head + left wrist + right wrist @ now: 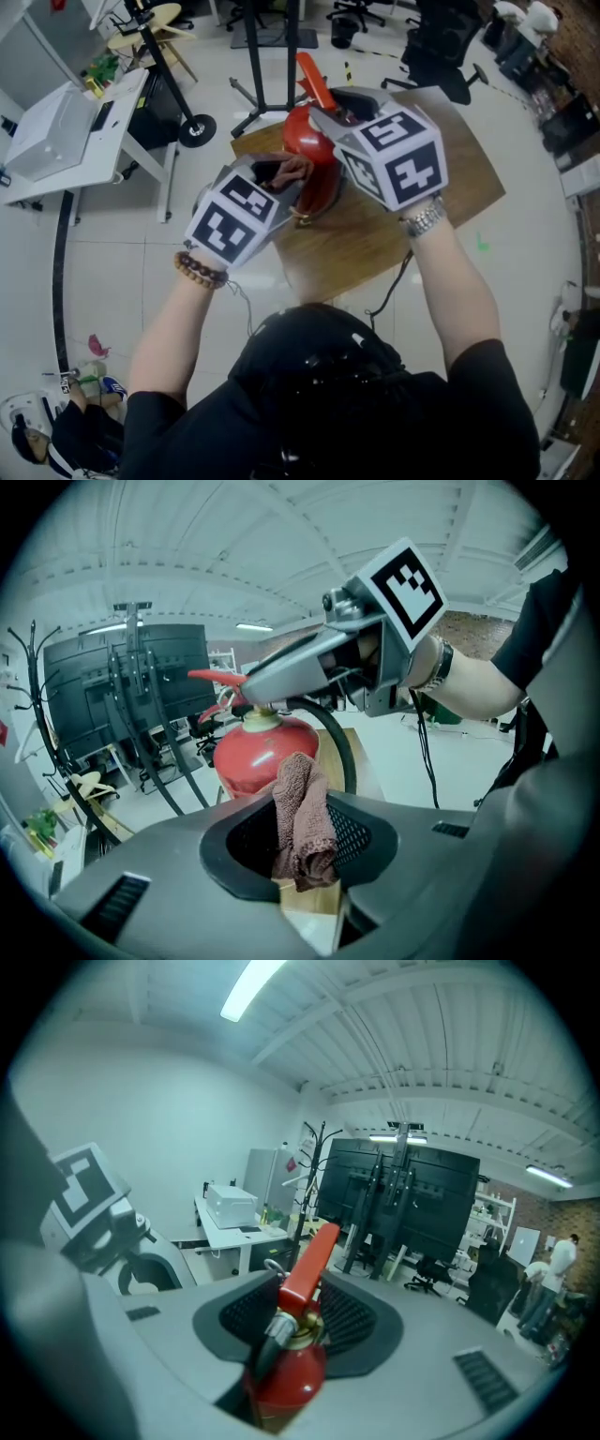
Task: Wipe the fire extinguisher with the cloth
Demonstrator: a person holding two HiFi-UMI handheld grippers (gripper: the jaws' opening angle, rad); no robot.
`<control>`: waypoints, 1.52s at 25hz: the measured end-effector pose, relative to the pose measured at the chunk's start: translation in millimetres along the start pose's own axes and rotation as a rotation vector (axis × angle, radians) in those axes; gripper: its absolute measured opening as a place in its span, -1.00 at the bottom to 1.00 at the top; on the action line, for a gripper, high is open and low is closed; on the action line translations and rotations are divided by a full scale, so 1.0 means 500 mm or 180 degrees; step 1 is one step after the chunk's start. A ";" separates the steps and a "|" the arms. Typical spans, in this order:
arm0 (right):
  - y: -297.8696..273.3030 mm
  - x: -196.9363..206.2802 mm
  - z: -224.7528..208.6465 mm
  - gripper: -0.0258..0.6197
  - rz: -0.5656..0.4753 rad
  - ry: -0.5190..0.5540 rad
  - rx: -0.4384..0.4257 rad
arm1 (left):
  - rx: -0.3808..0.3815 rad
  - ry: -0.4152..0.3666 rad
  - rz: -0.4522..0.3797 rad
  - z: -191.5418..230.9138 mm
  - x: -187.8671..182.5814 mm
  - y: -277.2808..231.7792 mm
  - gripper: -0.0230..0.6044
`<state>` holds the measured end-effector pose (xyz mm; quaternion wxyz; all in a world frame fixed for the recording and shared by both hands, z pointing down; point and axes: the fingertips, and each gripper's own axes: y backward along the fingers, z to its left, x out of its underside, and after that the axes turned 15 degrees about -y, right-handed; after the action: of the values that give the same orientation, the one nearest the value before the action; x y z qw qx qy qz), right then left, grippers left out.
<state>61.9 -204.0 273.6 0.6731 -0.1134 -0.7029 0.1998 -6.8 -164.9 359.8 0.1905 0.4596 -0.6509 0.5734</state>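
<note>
1. Left gripper (pixel 279 180), seen from the head view, pinches a brownish cloth (pixel 292 171) just beside the red fire extinguisher (pixel 307 141); whether cloth and metal touch I cannot tell. The right gripper (pixel 339 111) is clamped at the extinguisher's top, under the red lever (pixel 315 81). All this sits over a brown wooden tabletop (pixel 450 187) on a pale tiled floor (pixel 112 281). A white desk (pixel 103 141) stands to the left, a black stand (pixel 258 66) behind the table, and black office chairs (pixel 441 47) further back. Both marker cubes and the person's forearms cover much of the red body.

2. From the left gripper view, the left gripper has its jaws pressed on the cloth (pixel 302 817), which hangs folded between them. The fire extinguisher (pixel 253 757) rises just behind, with a black hose (pixel 339 747) curving down its right side. The right gripper reaches in from the right and grips the valve head. Beyond are a dark panel (pixel 122 686) on a stand and a white ribbed ceiling (pixel 234 546) with strip lights.

3. From the right gripper view, the jaws are closed on the extinguisher's neck, with the lever (pixel 309 1260) rising between the pads and the red body (pixel 286 1377) below. White walls, a white machine (pixel 230 1206) on the desk, a coat rack (pixel 314 1166), the dark panel (pixel 403 1194) and a person (pixel 561 1269) standing far right fill the room.
</note>
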 end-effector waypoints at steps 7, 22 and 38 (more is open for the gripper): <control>-0.003 0.004 -0.002 -0.43 -0.0020 -0.0036 0.0002 | 0.0085 0.0245 0.0110 -0.018 0.068 -0.056 -0.62; -0.007 -0.003 -0.002 -0.43 -0.0055 -0.0043 0.0009 | 0.0067 0.0459 0.0374 -0.060 0.205 -0.162 -0.62; -0.008 0.000 0.001 -0.44 -0.0060 -0.0080 0.0058 | 0.0185 0.0516 0.0947 -0.097 0.366 -0.272 -0.62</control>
<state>61.7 -207.9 275.1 0.6671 -0.0980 -0.7105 0.2012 -1.5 -178.9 592.8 0.1421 0.3158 -0.6774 0.6490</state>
